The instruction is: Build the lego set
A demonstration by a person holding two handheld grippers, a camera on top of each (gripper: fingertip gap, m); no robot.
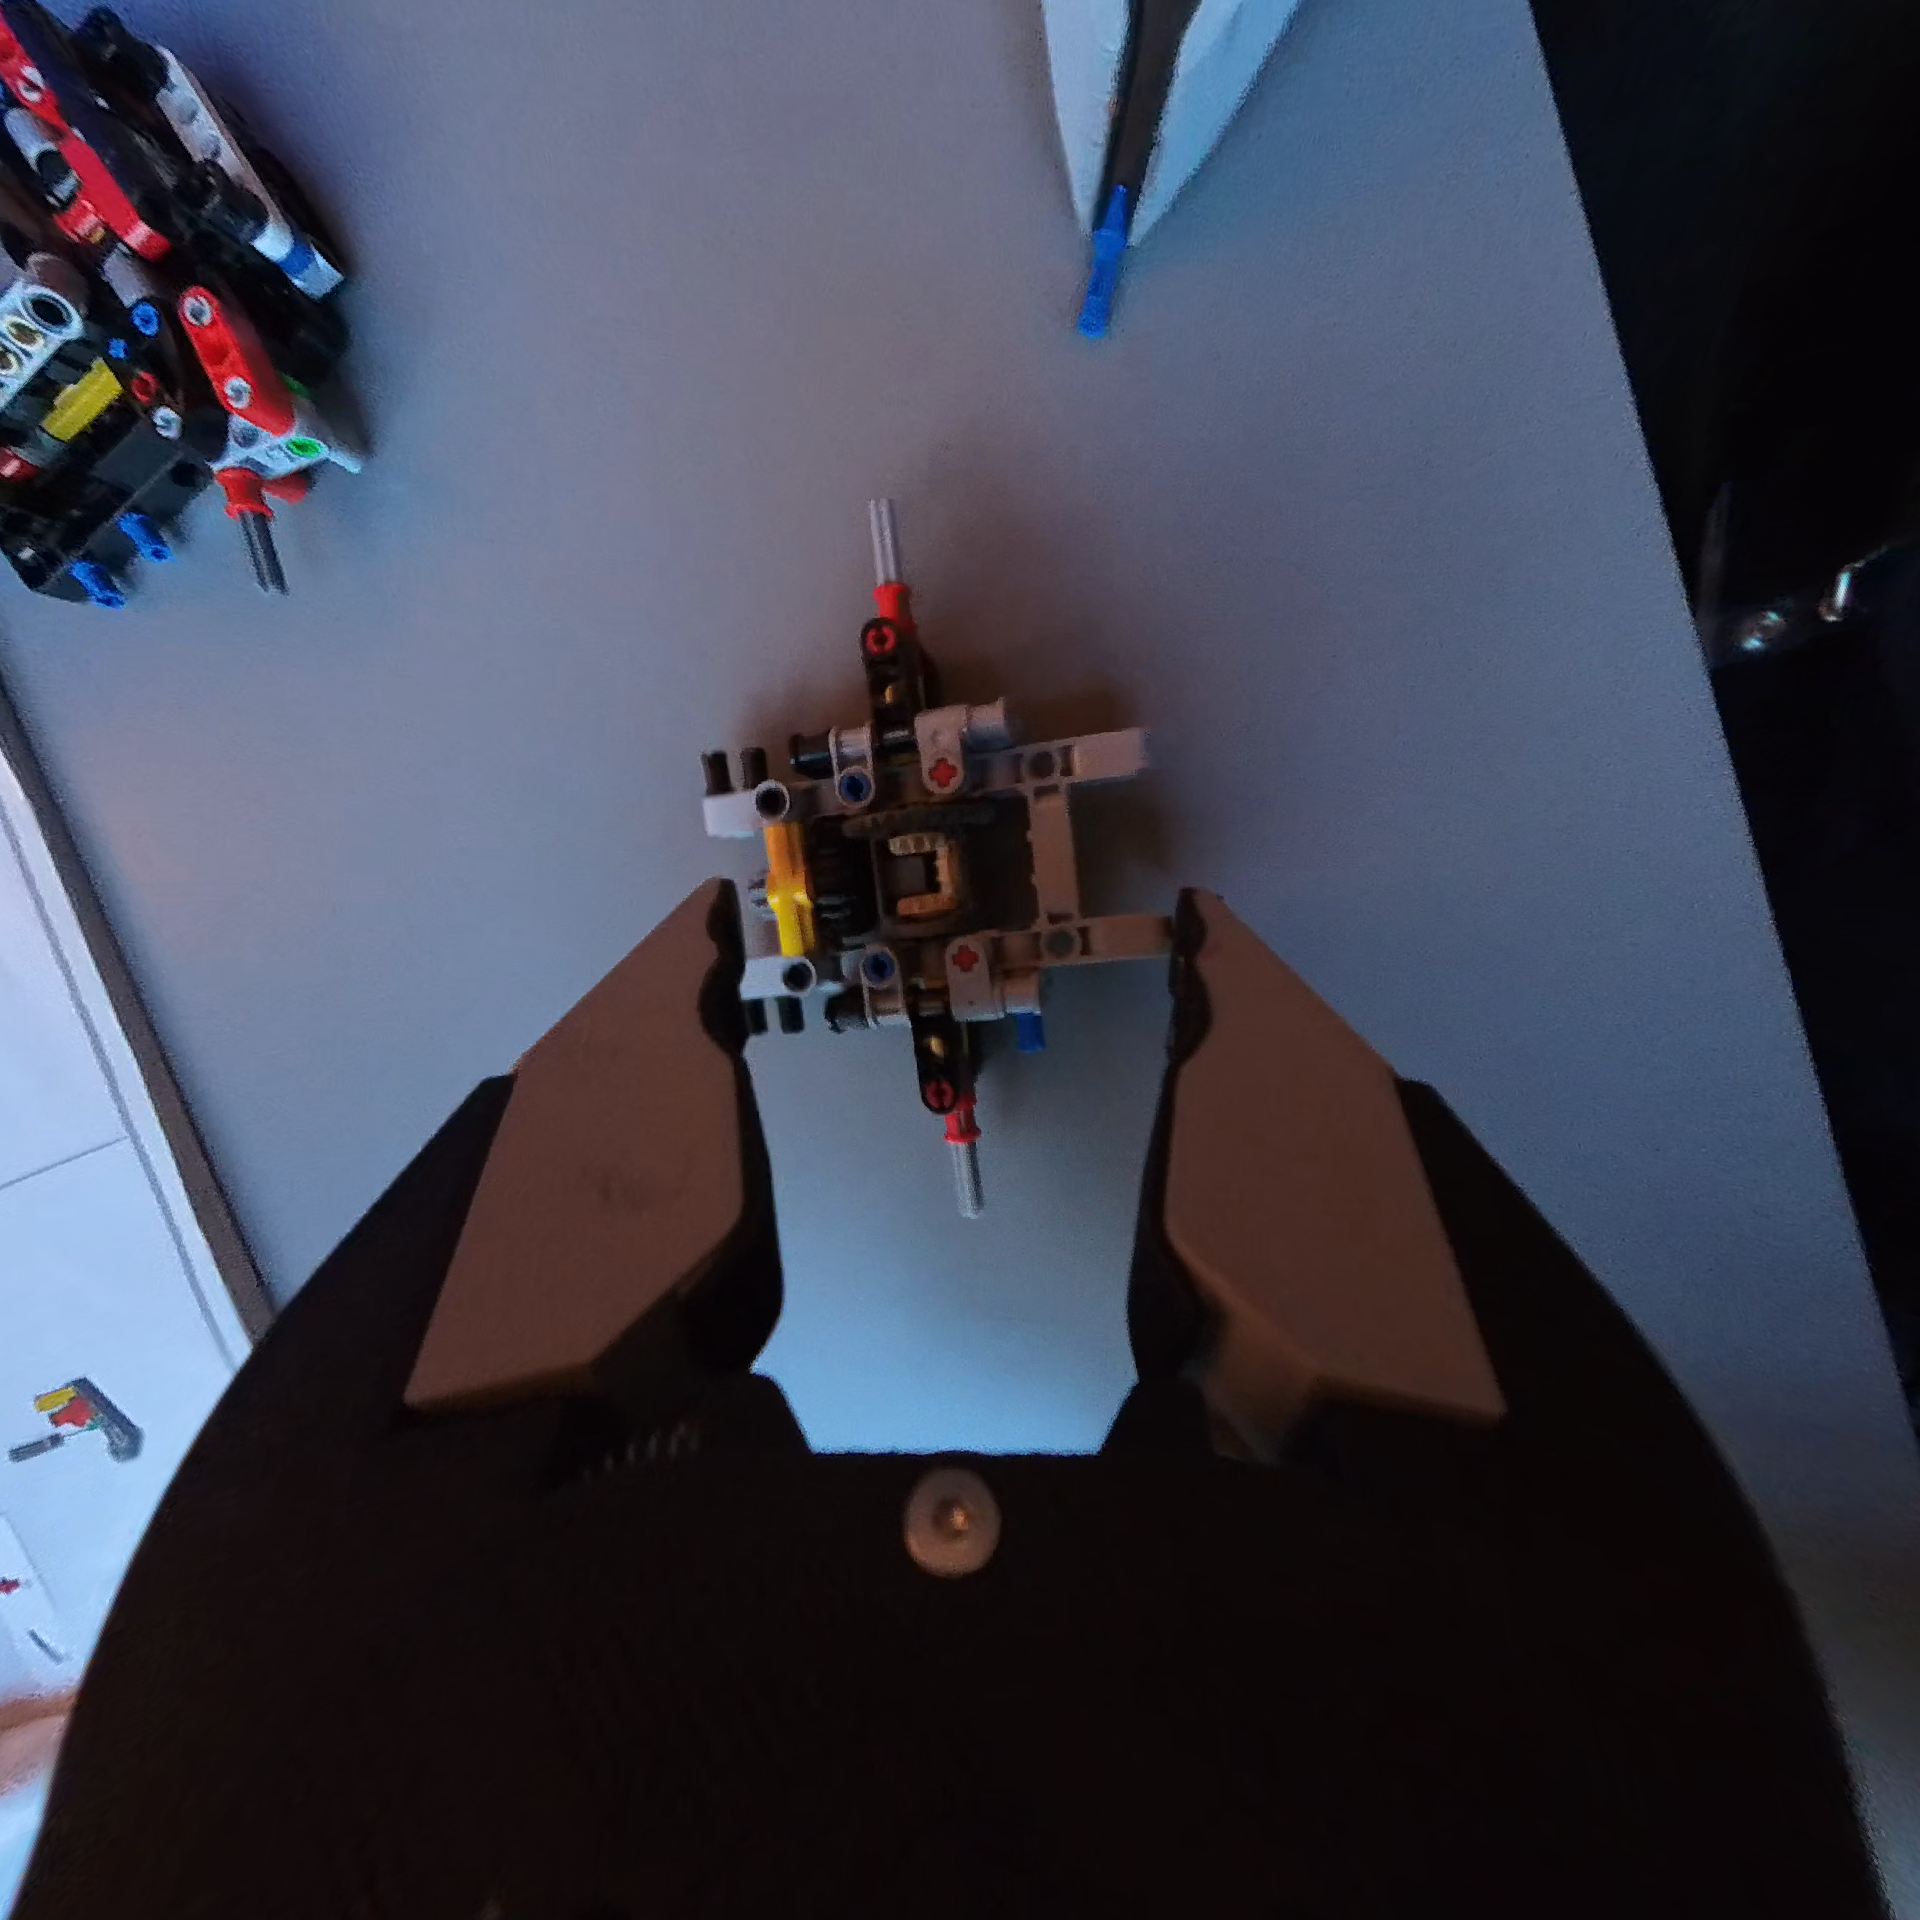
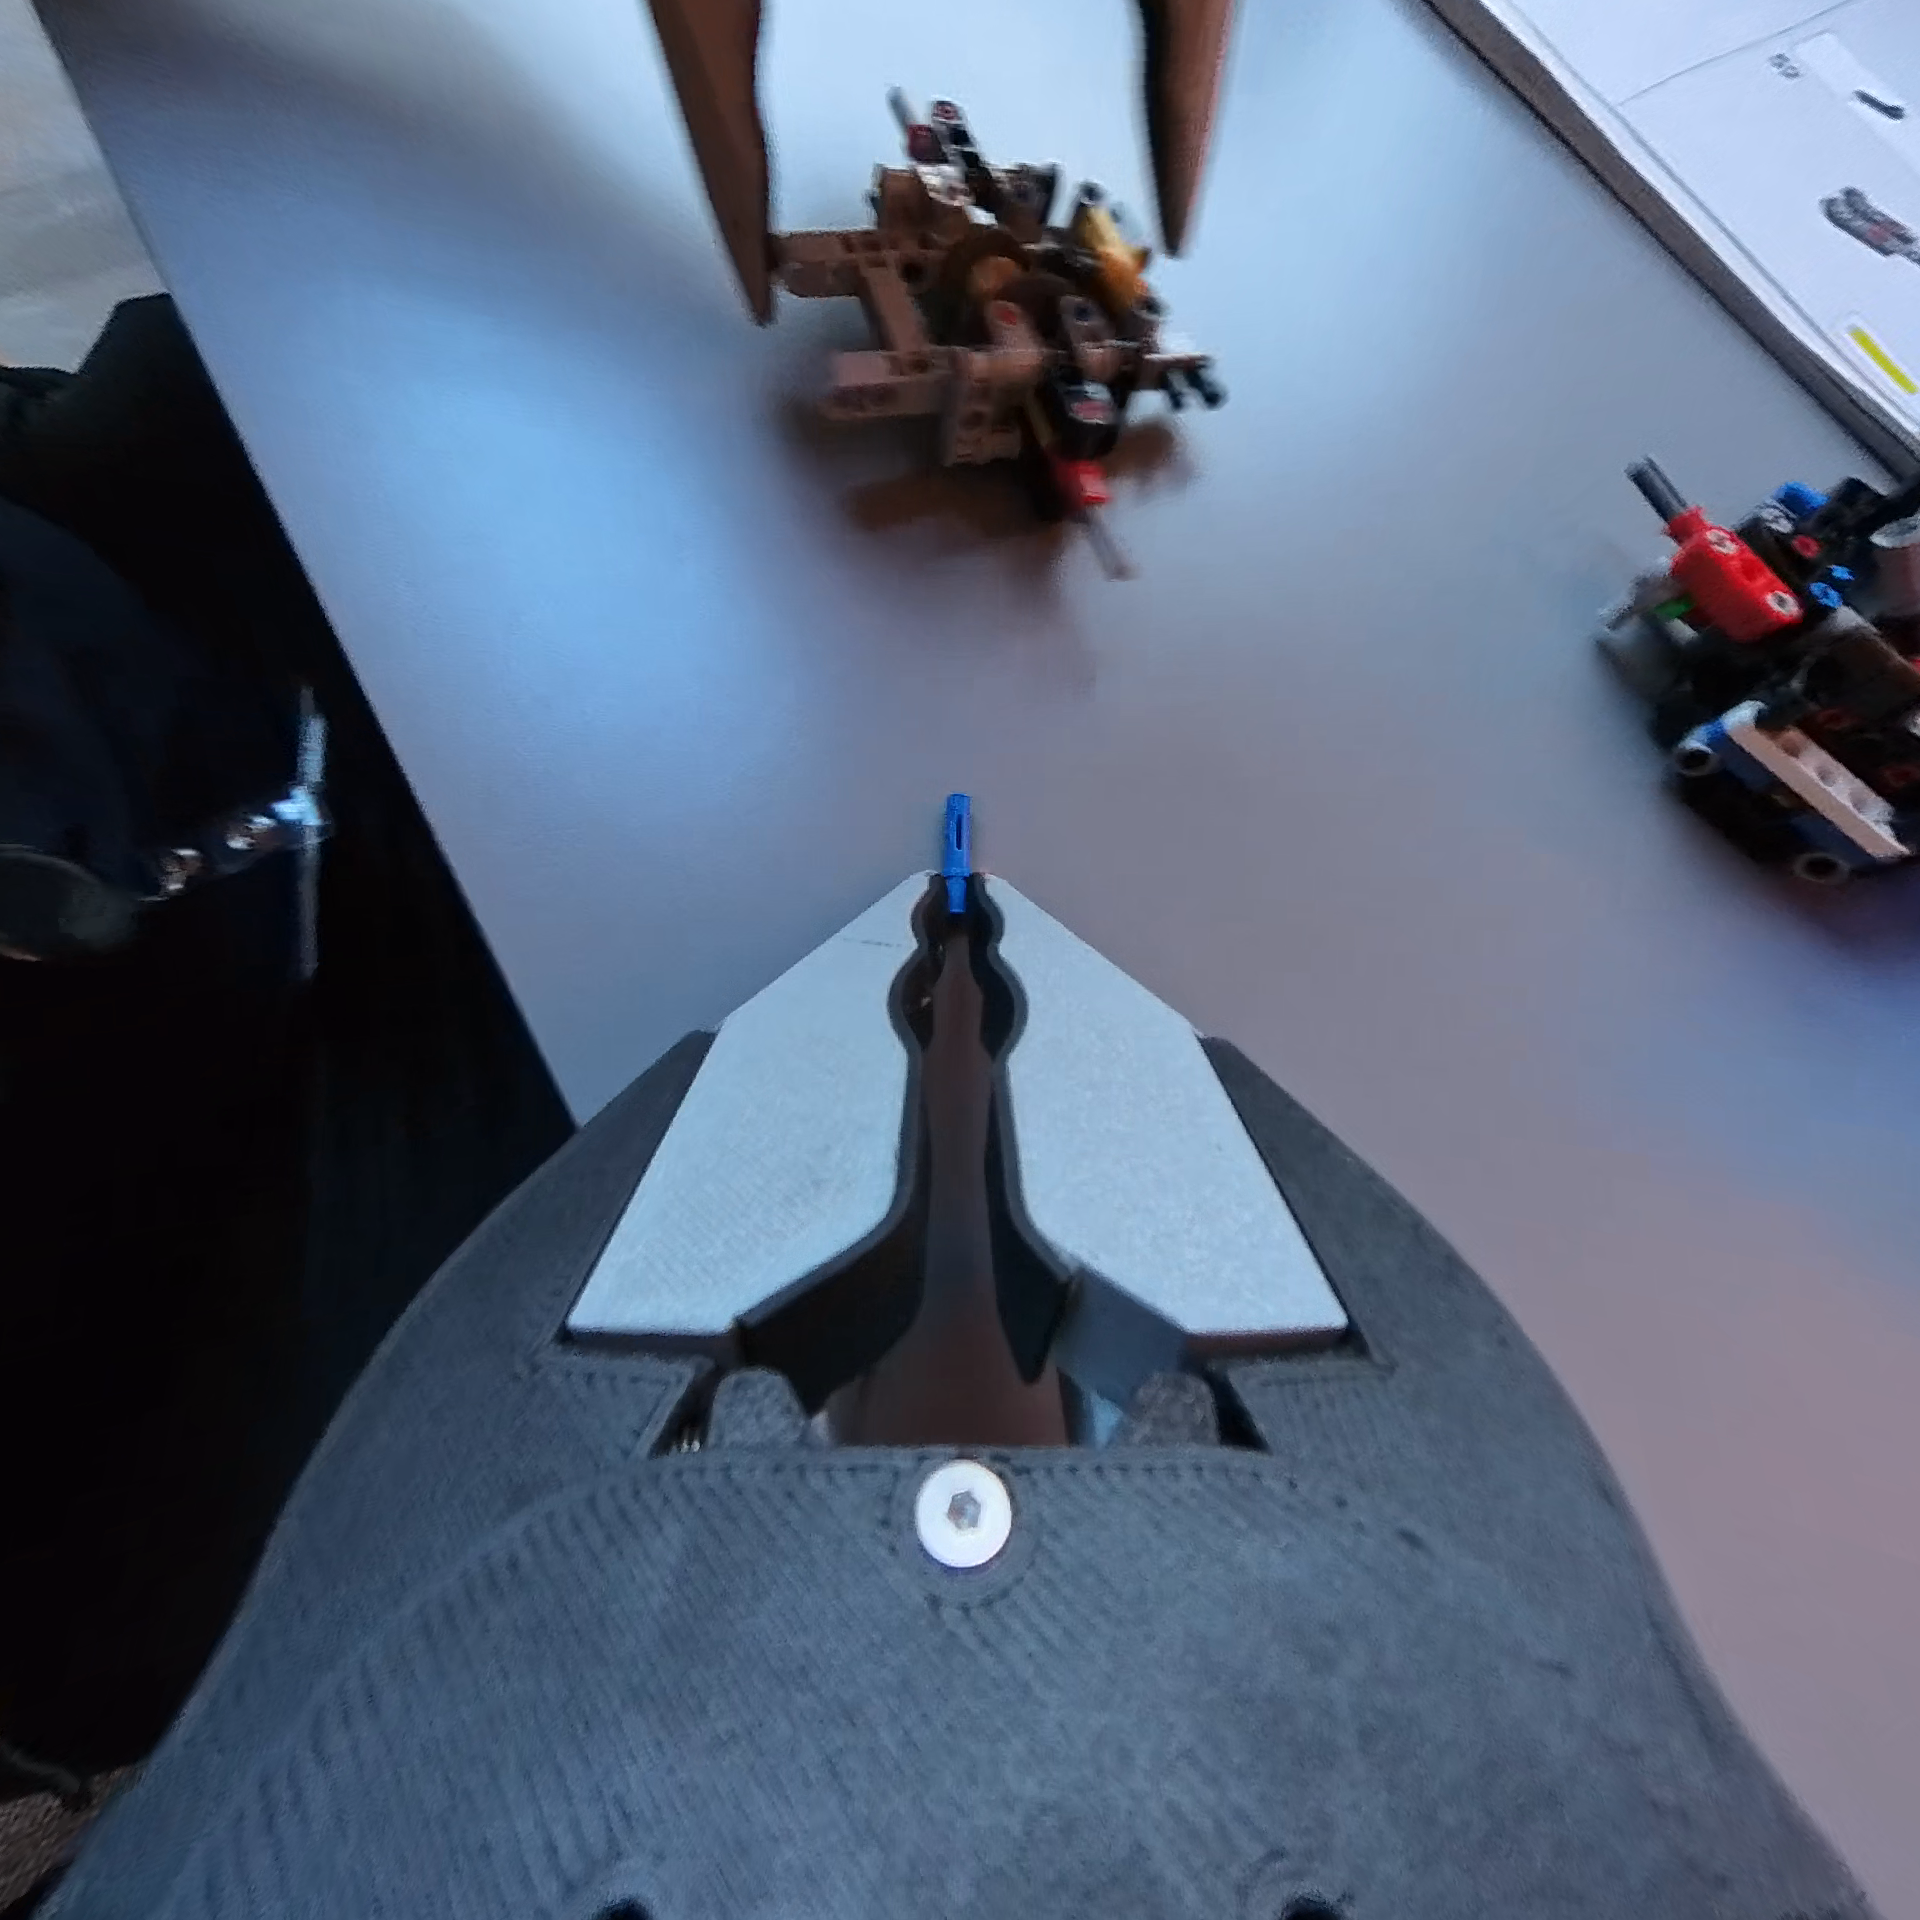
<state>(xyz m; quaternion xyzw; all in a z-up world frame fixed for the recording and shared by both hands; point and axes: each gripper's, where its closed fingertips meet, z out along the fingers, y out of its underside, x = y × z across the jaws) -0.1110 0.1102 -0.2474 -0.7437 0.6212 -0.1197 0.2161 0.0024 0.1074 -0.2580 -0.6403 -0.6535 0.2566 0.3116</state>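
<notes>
A small grey, black and yellow brick assembly [image 1: 935,873] with a long axle lies on the grey table [image 1: 520,727]. My left gripper [image 1: 956,904] is open, with its fingers on either side of the near part of the assembly. Its right fingertip [image 1: 1195,935] is at the end of a grey beam. The right wrist view shows those fingers straddling the assembly [image 2: 997,322]. My right gripper [image 2: 958,883] is shut on a small blue pin [image 2: 956,842], which sticks out past the fingertips above the table. The pin also shows in the left wrist view [image 1: 1101,260].
A larger black, red and white brick model [image 1: 156,312] sits at the far left of the table; the right wrist view shows it on the right [image 2: 1787,675]. A white instruction booklet [image 2: 1766,156] lies beyond the table edge. A person in dark clothing [image 2: 156,727] stands at the table's side.
</notes>
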